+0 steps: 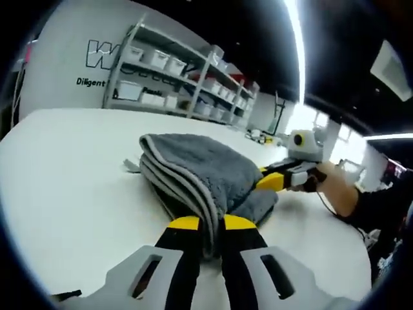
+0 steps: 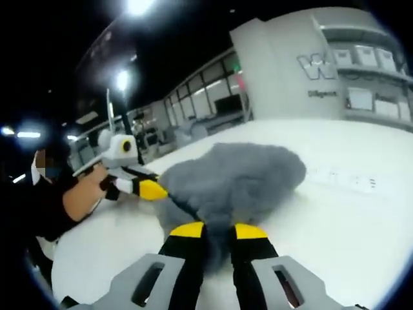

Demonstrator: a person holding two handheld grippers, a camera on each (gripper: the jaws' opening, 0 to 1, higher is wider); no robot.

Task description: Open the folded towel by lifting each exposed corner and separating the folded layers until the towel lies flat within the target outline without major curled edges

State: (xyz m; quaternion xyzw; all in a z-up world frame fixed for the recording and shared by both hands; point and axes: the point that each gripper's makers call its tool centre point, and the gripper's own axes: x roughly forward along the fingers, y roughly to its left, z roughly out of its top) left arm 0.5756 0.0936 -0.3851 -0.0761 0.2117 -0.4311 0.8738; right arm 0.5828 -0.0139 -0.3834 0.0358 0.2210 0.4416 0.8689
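On the white worktop (image 1: 58,181), well in from its edges, lies the folded grey towel (image 1: 193,168), its stacked layers showing along one side. Left tool (image 1: 211,224) is clenched on the towel's near folded edge, cloth pinched between its yellow-tipped jaws. Right tool (image 2: 218,230) grips the towel's opposite end, fabric bunched between its jaws. Shelving (image 1: 181,74) with bins stands beyond the worktop's far edge.

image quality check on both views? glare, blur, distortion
Left gripper view: ceiling strip light blown out, window area behind the right gripper overexposed; towel sharp, its layers readable; fisheye bends the shelving. Right gripper view: softer, towel fuzzy, ceiling lights flare, table near-white glare.
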